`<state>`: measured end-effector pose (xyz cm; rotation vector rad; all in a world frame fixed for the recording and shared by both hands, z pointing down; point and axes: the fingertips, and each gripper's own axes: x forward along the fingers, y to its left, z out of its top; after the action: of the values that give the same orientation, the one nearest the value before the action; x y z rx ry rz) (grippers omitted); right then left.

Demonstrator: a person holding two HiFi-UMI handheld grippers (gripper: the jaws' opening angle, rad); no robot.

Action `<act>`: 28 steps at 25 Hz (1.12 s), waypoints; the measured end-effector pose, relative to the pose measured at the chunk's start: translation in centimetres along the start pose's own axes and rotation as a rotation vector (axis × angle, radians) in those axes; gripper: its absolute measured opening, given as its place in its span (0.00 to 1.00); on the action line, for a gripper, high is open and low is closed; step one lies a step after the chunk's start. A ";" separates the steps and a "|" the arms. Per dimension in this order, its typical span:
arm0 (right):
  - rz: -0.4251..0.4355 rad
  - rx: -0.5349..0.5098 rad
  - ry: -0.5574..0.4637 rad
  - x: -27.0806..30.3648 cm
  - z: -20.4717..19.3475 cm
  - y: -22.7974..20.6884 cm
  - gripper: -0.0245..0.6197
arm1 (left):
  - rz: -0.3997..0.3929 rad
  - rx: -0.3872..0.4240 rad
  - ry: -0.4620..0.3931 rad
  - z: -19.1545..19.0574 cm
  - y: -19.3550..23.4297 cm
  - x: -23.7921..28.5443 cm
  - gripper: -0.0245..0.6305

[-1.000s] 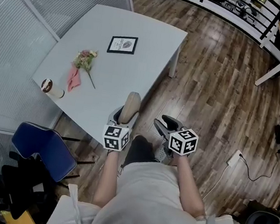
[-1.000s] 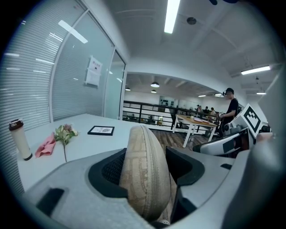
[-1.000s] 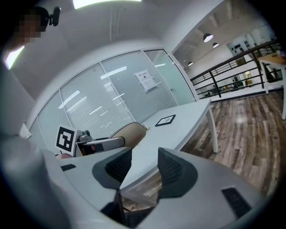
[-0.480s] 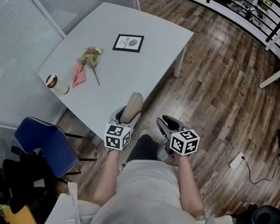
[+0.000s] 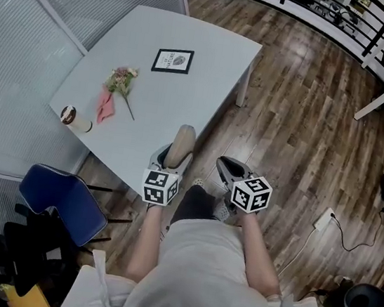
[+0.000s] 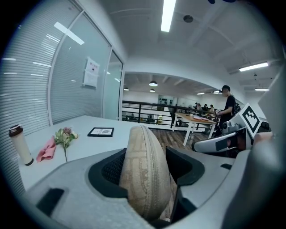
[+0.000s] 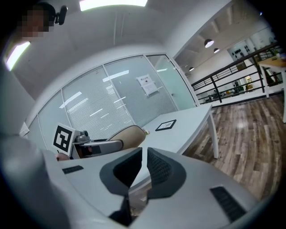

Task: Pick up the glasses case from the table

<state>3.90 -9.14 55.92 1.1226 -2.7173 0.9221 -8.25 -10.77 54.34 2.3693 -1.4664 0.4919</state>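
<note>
Left gripper: jaws clamped on both sides of the glasses case, which stands upright between them. Right gripper: jaws have just been closing, now nearly together, nothing between them. Left forearm and right forearm reach forward, side by side.

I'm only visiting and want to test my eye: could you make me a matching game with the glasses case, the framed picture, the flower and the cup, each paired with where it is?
Things:
1. glasses case
2. framed picture
3. flower
4. cup

Places:
A. lying beside the pink cloth
B. clamped between the jaws of the left gripper
C. flat near the far end of the table
D. at the table edge nearest the blue chair

Pairs: 1-B, 2-C, 3-A, 4-D
</note>
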 end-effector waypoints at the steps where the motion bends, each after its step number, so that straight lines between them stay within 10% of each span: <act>1: 0.001 -0.003 0.004 0.1 -0.1 -0.1 0.08 | 0.001 -0.003 0.000 -0.1 0.1 0.1 0.44; 28: -0.042 0.008 0.095 0.3 -1.9 -1.7 0.04 | -0.030 -0.029 0.028 -1.3 -0.8 1.6 0.44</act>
<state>4.49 -9.18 58.41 1.1034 -2.6073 0.9550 -7.01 -11.13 56.14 2.3495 -1.4145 0.4909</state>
